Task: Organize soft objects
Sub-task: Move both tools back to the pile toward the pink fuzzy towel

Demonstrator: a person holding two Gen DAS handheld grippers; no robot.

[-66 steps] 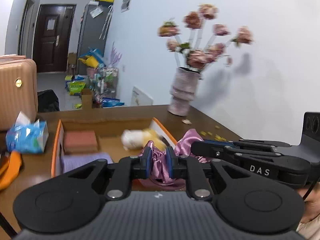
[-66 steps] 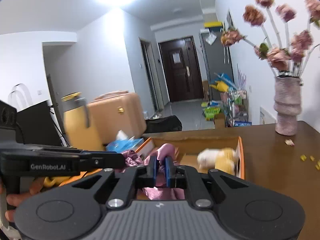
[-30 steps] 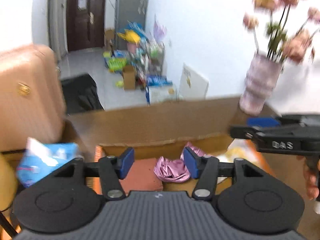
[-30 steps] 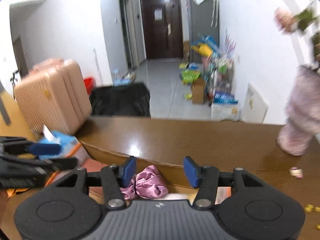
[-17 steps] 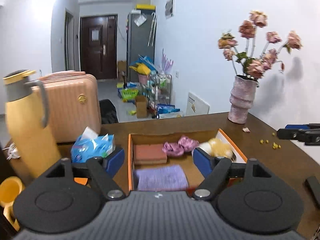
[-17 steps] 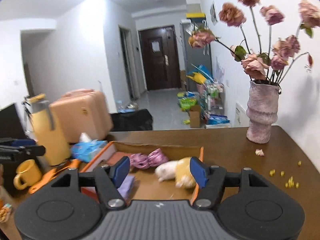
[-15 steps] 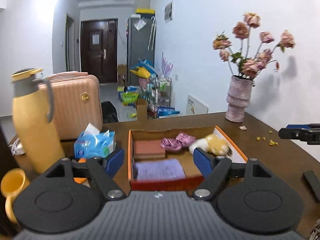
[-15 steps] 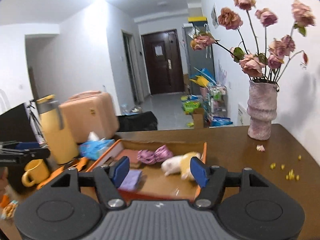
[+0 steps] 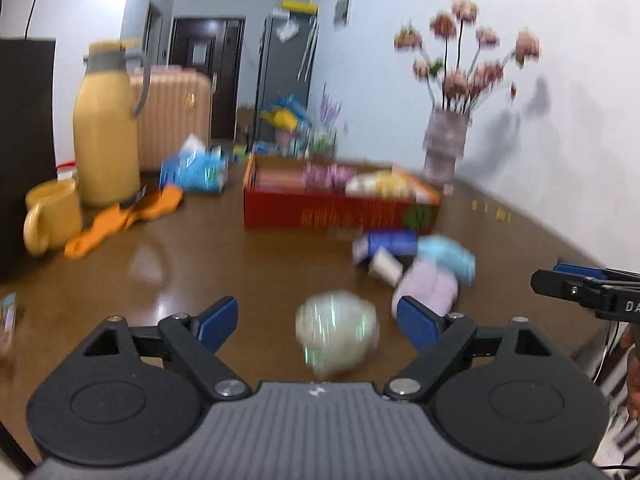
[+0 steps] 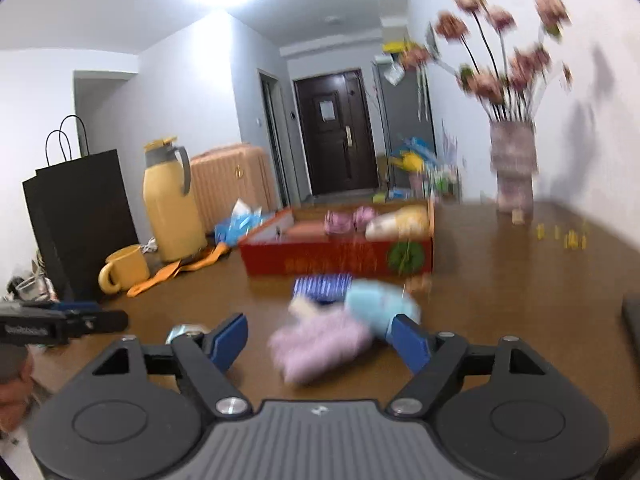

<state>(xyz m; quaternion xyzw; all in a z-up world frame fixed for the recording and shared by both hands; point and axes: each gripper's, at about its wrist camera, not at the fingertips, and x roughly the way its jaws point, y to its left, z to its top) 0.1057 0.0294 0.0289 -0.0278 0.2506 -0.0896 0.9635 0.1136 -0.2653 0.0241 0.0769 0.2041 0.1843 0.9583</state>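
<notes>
Above the brown table (image 9: 248,264), the left gripper (image 9: 316,322) is spread wide and empty, its blue pads (image 9: 218,320) well apart. A blurred pale green ball (image 9: 337,332) lies on the table between them; contact cannot be determined. The right gripper (image 10: 316,338) is likewise spread wide and holds nothing. A lilac fluffy item (image 10: 320,346) lies between its pads (image 10: 228,340), with a light blue soft item (image 10: 378,308) touching it on the far side and a blue striped item (image 10: 322,286) just beyond.

The left wrist view shows the ball in full. In the right wrist view only a small pale edge appears behind the left pad, and it cannot be confirmed as the ball. The left view shows the same lilac, light blue and striped cluster to the right of its right pad, and the right gripper's tips at the frame edge. The right view shows the left gripper's tips at far left.

Farther back stands the red box (image 10: 340,258), containing a pink satin piece (image 10: 348,218), a yellow and white plush (image 10: 400,216) and a reddish flat item. Left of the box are a tissue pack (image 9: 194,170), an orange cloth (image 9: 124,216), a yellow jug (image 10: 172,200) and a yellow mug (image 10: 124,268). A vase of flowers (image 10: 514,168) stands to the right. The black paper bag (image 10: 80,216) is seen whole only in the right view.
</notes>
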